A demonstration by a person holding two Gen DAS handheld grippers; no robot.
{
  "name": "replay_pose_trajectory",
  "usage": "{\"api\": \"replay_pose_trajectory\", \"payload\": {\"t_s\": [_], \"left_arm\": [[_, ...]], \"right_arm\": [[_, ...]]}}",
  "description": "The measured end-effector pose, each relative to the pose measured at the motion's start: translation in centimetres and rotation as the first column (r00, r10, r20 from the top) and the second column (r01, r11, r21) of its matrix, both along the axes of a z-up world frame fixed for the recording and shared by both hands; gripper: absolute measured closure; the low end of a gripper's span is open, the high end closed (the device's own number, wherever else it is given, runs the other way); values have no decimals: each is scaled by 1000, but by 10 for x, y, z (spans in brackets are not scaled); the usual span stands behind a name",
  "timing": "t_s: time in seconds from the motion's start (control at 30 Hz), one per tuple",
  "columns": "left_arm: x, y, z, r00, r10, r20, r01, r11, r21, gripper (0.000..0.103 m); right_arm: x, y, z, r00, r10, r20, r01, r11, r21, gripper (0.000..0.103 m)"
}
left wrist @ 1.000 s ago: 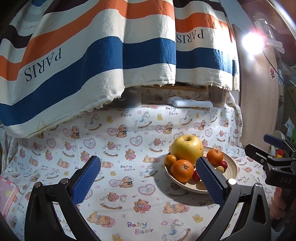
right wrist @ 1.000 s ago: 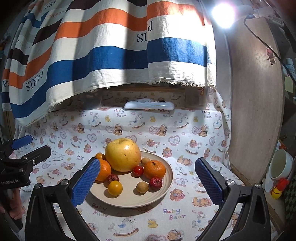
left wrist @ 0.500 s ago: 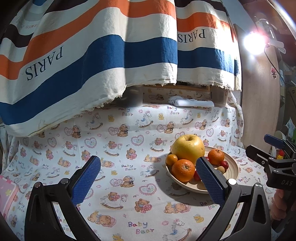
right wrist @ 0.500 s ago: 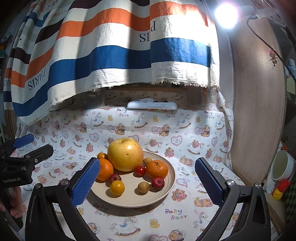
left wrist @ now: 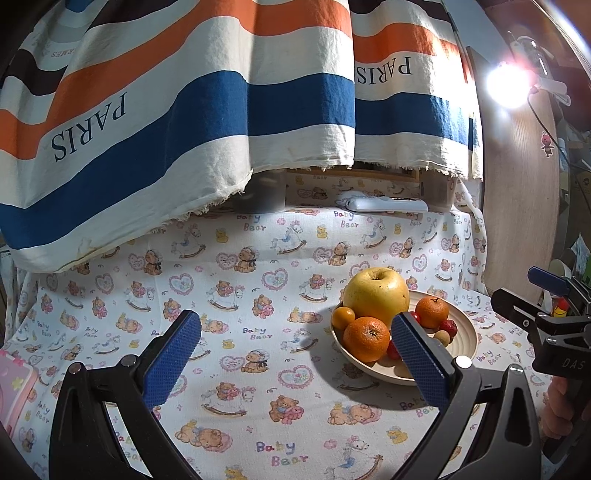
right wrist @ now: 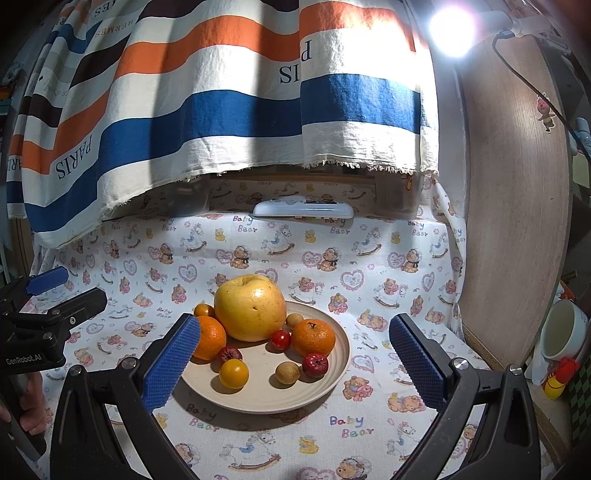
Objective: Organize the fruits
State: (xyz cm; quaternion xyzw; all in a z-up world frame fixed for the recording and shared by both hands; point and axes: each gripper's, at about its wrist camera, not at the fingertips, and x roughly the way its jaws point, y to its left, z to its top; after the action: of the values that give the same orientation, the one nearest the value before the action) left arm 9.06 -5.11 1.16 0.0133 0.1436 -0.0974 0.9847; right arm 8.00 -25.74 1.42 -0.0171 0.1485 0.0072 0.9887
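Note:
A beige plate (right wrist: 332, 384) on the bear-print cloth holds a big yellow apple (right wrist: 250, 307), two oranges (right wrist: 313, 338) (right wrist: 209, 338), a small yellow fruit (right wrist: 233, 373), small red fruits (right wrist: 315, 364) and brown ones (right wrist: 287, 373). The plate (left wrist: 461, 334) and apple (left wrist: 376, 295) also show in the left wrist view. My right gripper (right wrist: 295, 365) is open and empty, above the plate's near side. My left gripper (left wrist: 295, 362) is open and empty, left of the plate.
A striped PARIS cloth (left wrist: 207, 110) hangs over the back. A white remote (right wrist: 303, 209) lies at the back. A wooden panel (right wrist: 517, 221) and a white cup (right wrist: 563, 328) stand on the right. A pink box (left wrist: 14, 387) sits at the far left. A lamp (right wrist: 452, 31) glares.
Both grippers have drawn back and risen slightly, so the plate looks a little farther. Nothing was picked up or shifted.

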Motion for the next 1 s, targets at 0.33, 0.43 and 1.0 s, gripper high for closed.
{"api": "replay_pose_trajectory", "payload": {"t_s": [0.33, 0.43, 1.0], "left_arm": [[0, 0, 0, 1000, -2, -1, 2, 1000, 0, 1], [0, 0, 0, 1000, -2, -1, 2, 1000, 0, 1], [0, 1, 0, 1000, 6, -2, -6, 1000, -4, 1]], "right_arm": [[0, 0, 0, 1000, 0, 0, 0, 1000, 0, 0], [0, 0, 0, 1000, -2, 0, 2, 1000, 0, 0], [-1, 0, -1, 1000, 1, 0, -1, 1000, 0, 0]]}}
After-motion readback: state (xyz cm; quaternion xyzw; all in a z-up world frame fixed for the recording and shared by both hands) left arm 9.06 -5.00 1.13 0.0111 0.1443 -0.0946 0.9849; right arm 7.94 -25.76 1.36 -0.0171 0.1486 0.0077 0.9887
